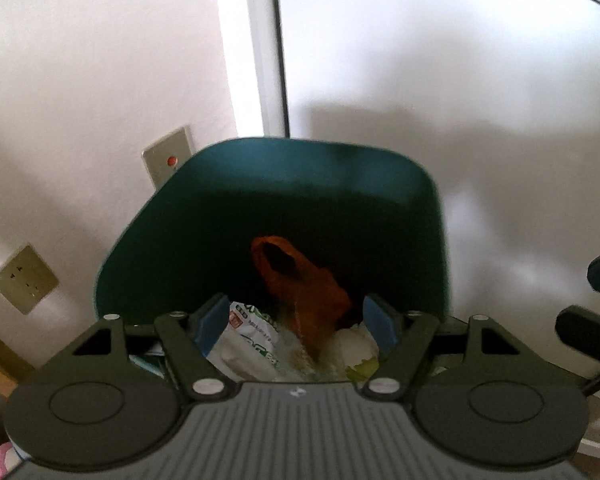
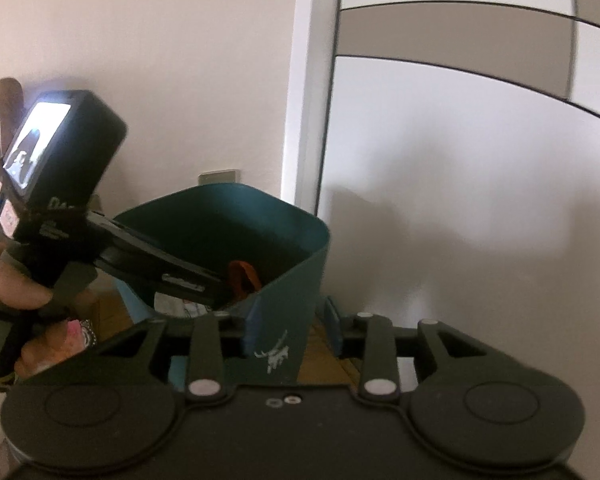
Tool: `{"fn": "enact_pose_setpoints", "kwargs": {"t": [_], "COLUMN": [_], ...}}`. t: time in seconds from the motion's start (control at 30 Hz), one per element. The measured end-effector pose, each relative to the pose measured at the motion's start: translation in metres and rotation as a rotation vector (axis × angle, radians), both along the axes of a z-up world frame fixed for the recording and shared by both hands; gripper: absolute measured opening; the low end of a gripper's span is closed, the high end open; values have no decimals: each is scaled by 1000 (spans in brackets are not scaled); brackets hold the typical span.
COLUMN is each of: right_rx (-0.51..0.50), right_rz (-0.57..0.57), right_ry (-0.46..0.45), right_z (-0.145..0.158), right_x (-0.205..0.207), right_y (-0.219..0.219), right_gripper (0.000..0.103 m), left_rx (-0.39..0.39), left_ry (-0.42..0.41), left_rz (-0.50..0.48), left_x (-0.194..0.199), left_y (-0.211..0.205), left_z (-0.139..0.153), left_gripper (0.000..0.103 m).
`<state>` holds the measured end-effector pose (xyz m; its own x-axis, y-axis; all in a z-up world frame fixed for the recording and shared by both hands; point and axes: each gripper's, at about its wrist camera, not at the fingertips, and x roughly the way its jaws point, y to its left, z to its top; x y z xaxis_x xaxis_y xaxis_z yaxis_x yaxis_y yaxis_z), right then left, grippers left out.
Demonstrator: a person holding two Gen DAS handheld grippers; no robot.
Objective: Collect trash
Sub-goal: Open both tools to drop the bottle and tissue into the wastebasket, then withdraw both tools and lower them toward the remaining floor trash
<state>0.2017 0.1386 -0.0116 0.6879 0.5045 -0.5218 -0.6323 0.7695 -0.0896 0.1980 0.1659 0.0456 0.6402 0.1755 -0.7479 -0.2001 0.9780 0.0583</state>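
We see a white wall (image 1: 460, 80) filling the upper half of both views. Below it, at centre frame, stands the dark green bin (image 1: 300, 184), and our trash lies inside it: an orange bag (image 1: 300, 284) above a white printed wrapper (image 1: 248, 340) at lower centre. Our left gripper (image 1: 294, 320) hangs over the bin's mouth, jaws parted, nothing pressed between them. Our right gripper (image 2: 286, 320), at lower centre of its view, straddles the bin's near corner, jaws apart, without pinching it.
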Motion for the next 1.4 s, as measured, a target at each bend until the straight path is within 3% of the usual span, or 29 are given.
{"fn": "enact_pose_setpoints", "kwargs": {"t": [0.37,0.77,1.2,1.3,1.4], "right_rx": [95,145,141,135,117], "right_rz": [-55,-115,-235,-270,-317], "right_ry": [-11,5,76,127,192], "right_z": [17,7,-63,-92,-128], "right_x": [-32,-63,-60,-50,-37], "right_y": [-77,-157,-239,-254,-268], "right_gripper": [43,48,50,50,51], "left_rx": [26,18,23,36,59], "left_ry": [-101,-178,-206,-229,-246], "left_rz": [-62,-163,-275,-311,-364], "left_x": [-58,-94,-108,-104,-98], "left_y": [-52,-106,-171,-182,-196], "left_z": [46,58,12,-11,-44], "left_gripper": [74,80,82,100,102]}}
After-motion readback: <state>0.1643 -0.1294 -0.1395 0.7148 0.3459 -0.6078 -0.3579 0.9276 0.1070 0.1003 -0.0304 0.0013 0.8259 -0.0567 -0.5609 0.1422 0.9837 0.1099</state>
